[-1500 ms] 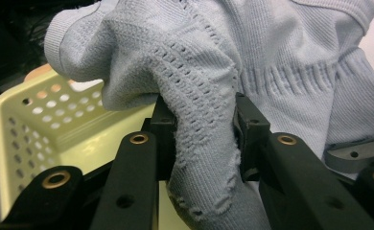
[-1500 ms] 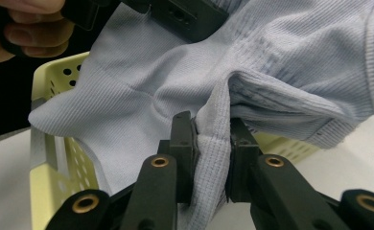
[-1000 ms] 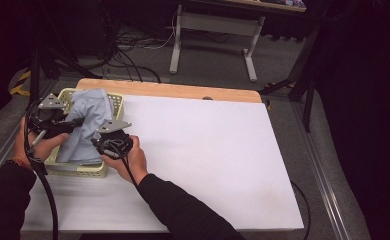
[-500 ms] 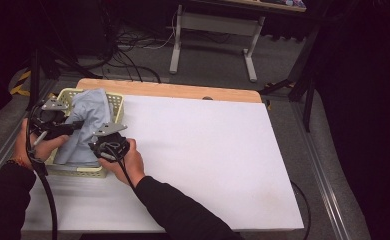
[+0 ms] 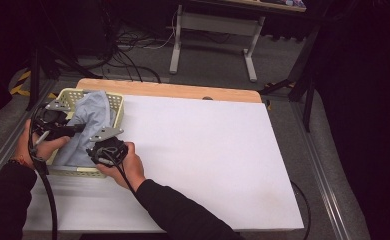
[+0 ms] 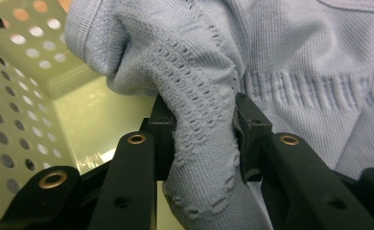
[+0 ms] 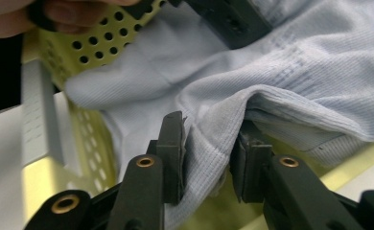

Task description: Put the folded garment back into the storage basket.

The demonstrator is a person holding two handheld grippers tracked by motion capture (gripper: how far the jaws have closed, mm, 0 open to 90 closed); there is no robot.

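A pale blue knit garment (image 5: 90, 115) lies heaped in a yellow perforated basket (image 5: 115, 100) at the table's left. My left gripper (image 6: 204, 124) reaches into the basket from the left (image 5: 78, 129) and is shut on a thick fold of the garment (image 6: 199, 96). My right gripper (image 7: 209, 143) is at the basket's near right side (image 5: 95, 150). Its jaws have just been opening. A fold of the garment (image 7: 214, 124) still lies loosely between them, and the pads no longer squeeze it.
The basket stands on a white table sheet (image 5: 203, 150) with a wooden strip (image 5: 183, 91) along the far edge. Metal rails run beside the table. Beyond the far edge are a stand's legs (image 5: 213, 30) and floor cables.
The right gripper has slipped slightly toward the person along the basket's side. The left gripper and the garment have stayed where they were.
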